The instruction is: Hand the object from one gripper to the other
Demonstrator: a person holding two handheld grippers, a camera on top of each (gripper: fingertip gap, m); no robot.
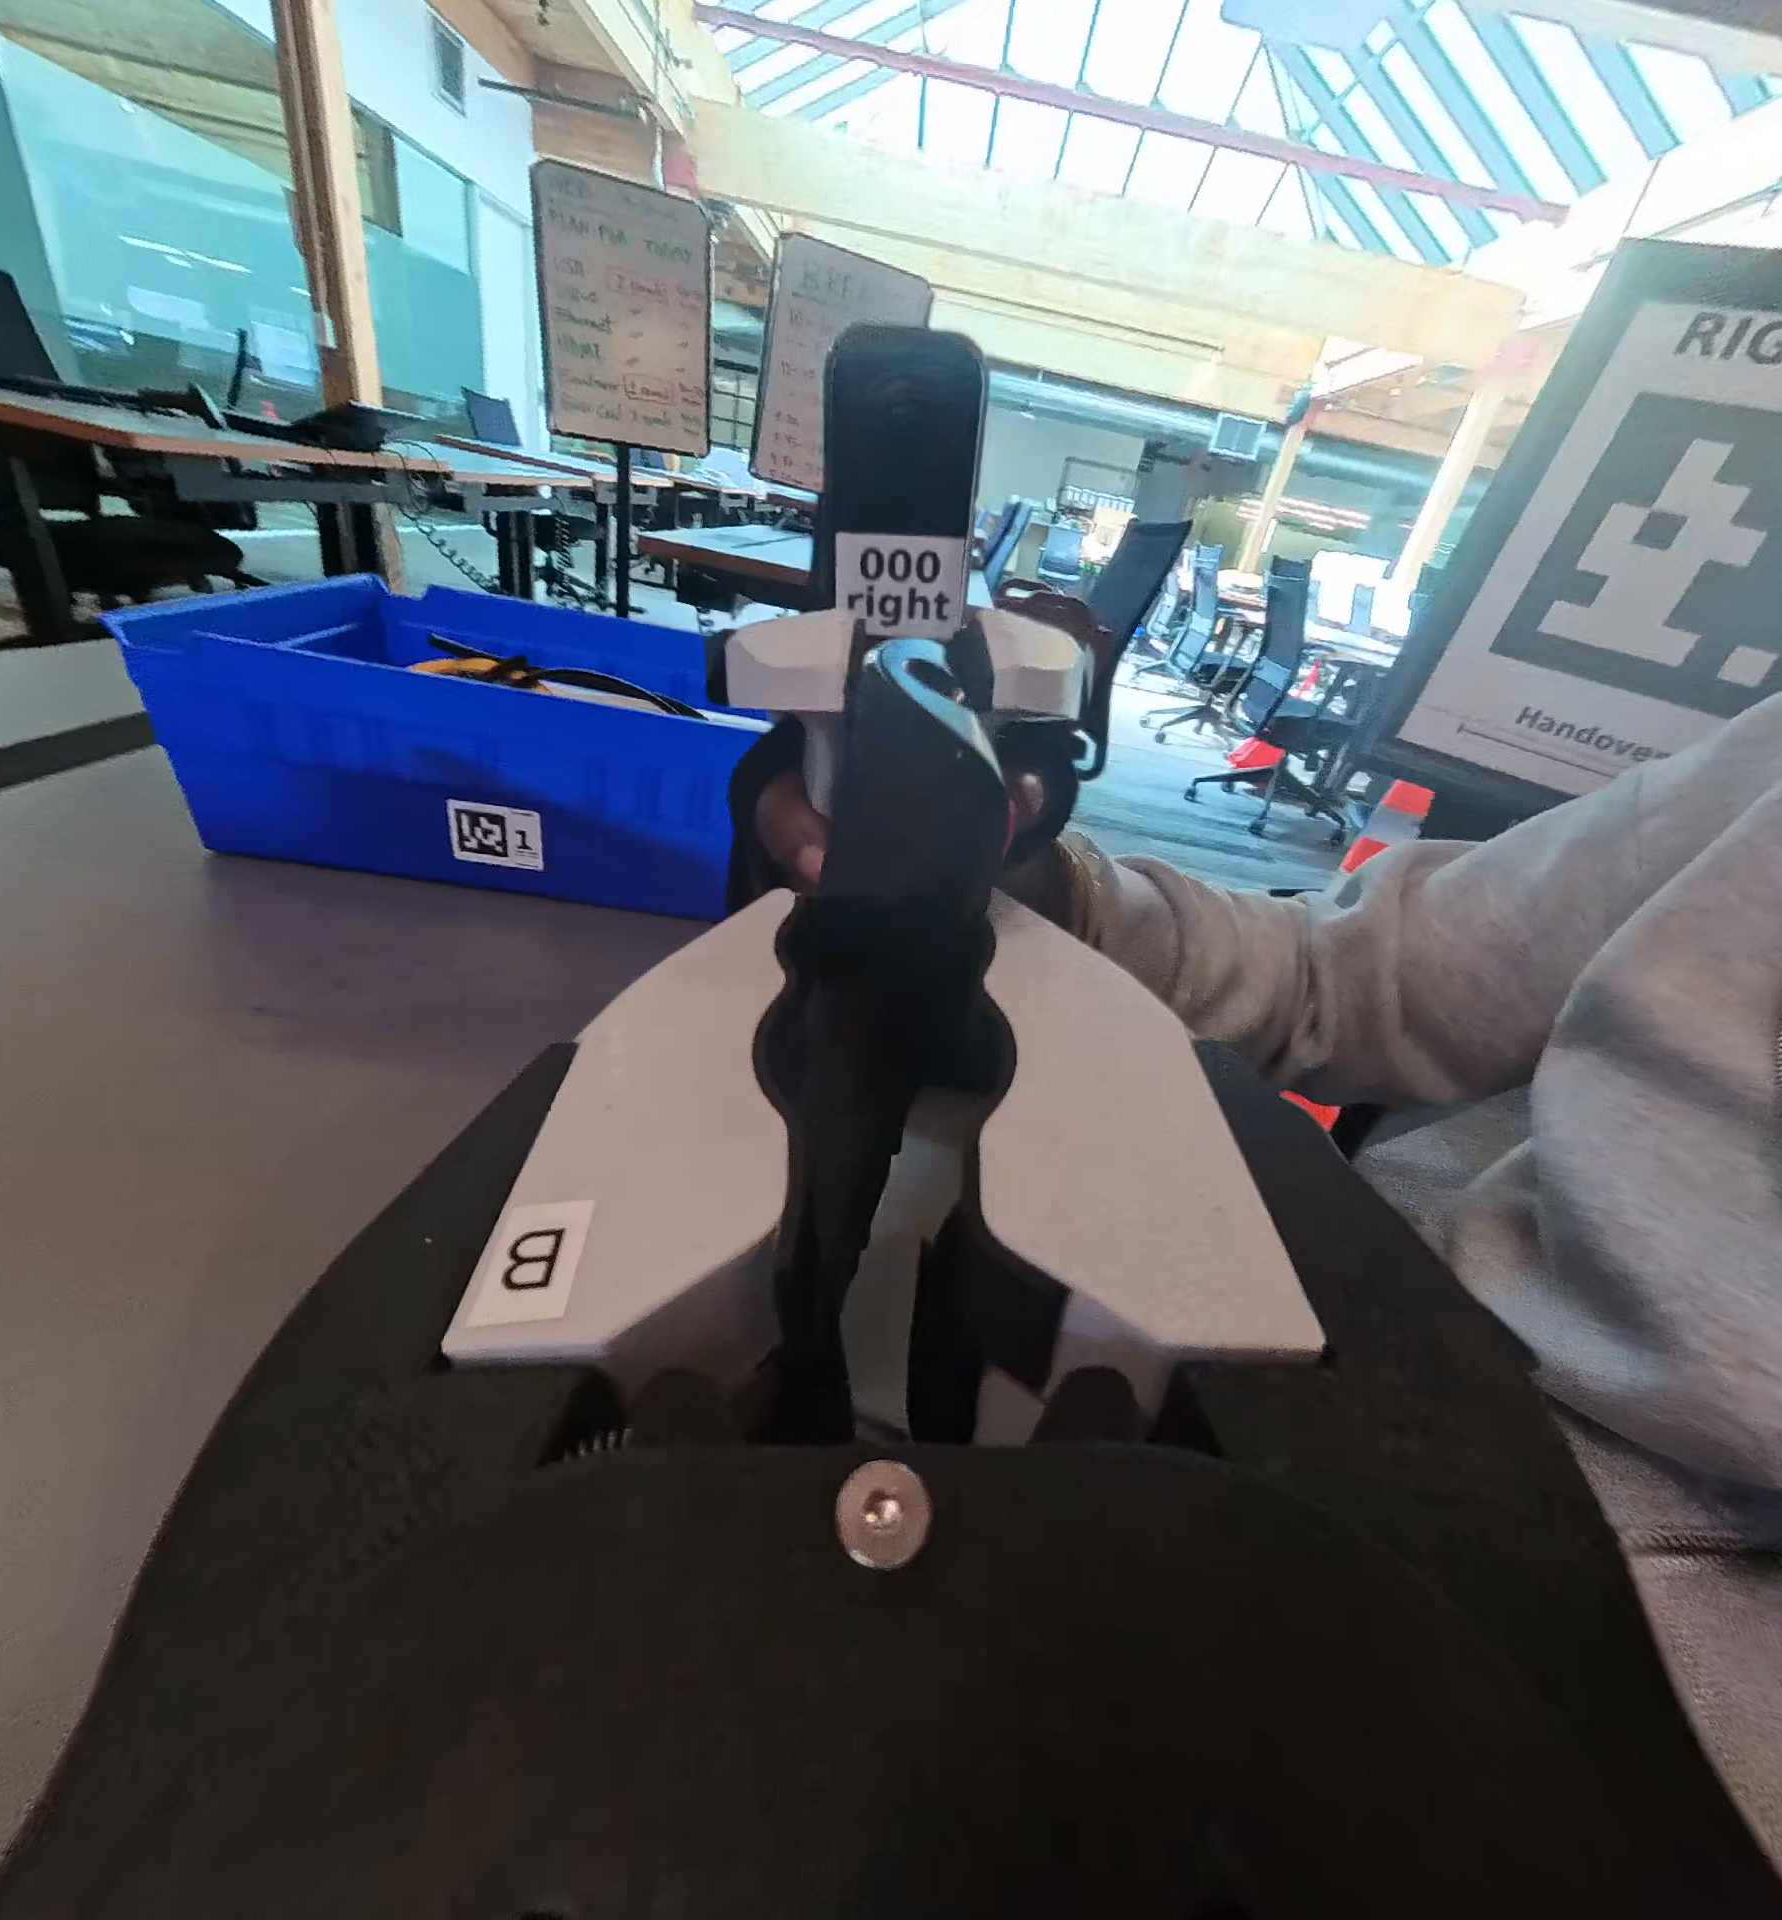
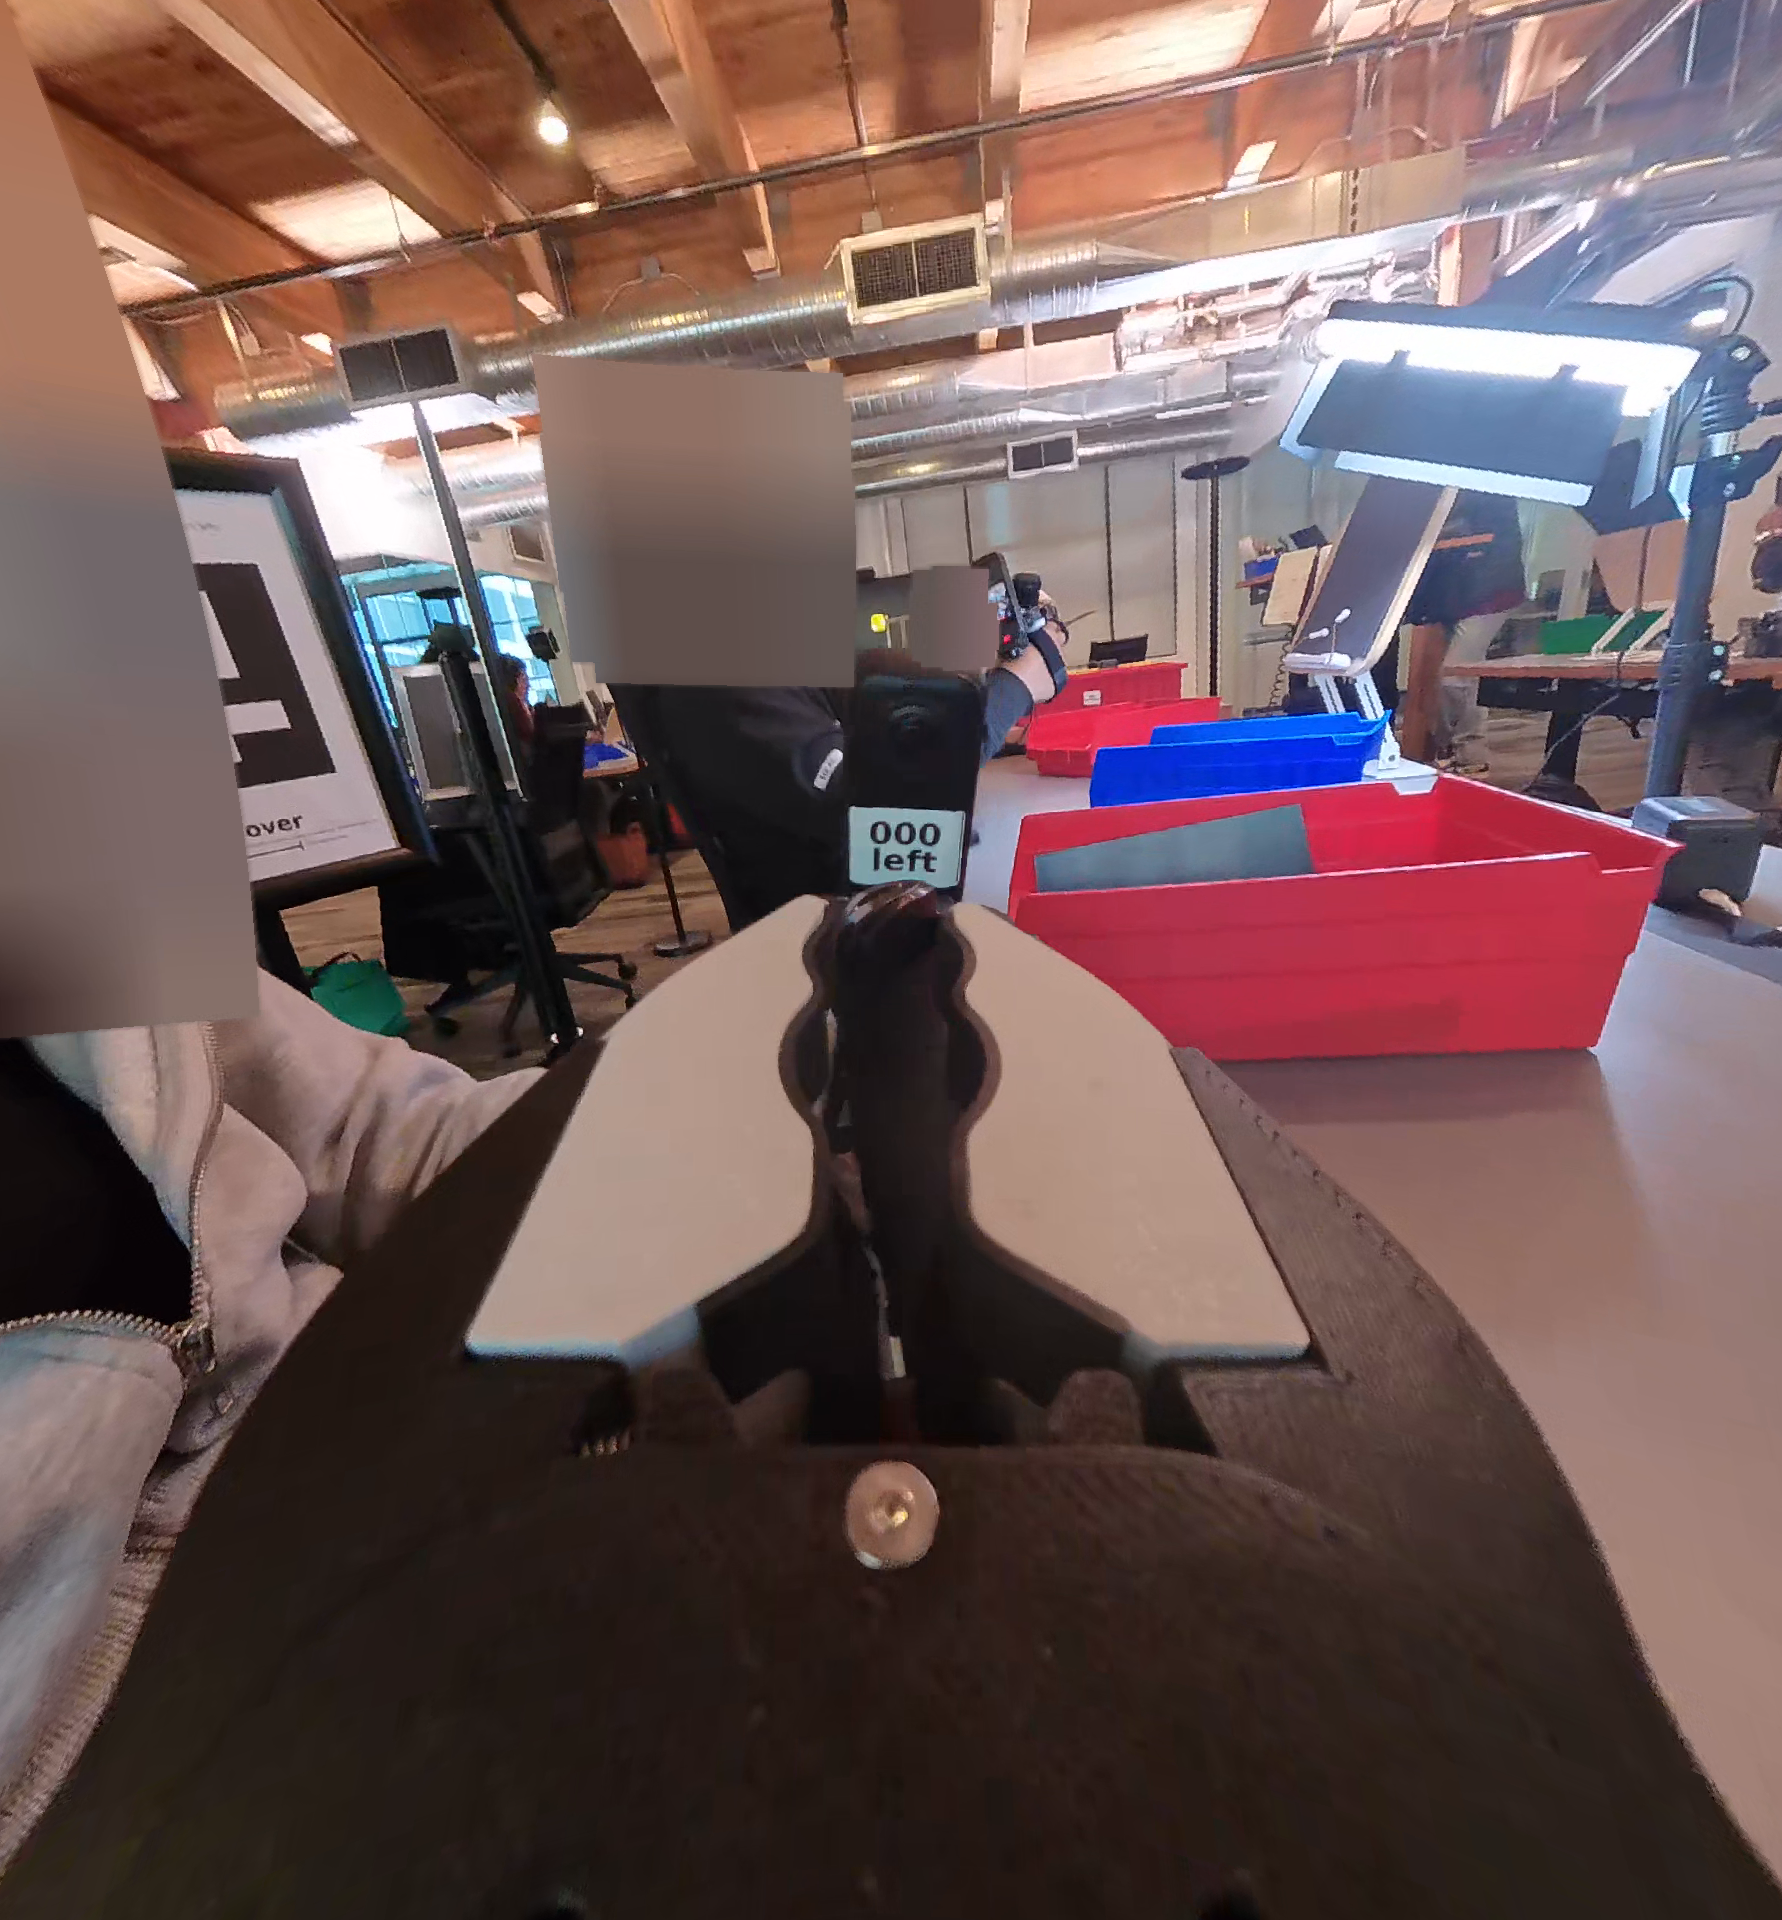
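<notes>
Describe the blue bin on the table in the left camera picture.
The blue bin is an open-topped plastic tub with sloping walls, resting on the grey table beyond the gripper. A small white square-patterned sticker sits on its near wall. Inside lie black cables over something yellow and white. Nothing grips it.

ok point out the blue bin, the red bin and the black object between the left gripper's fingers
blue bin (image 1: 367, 774), left wrist view, on its front wall left of the tag
red bin (image 2: 1313, 966), right wrist view, on its near side wall
black object (image 1: 913, 831), left wrist view, on its upper body past the fingertips
</notes>
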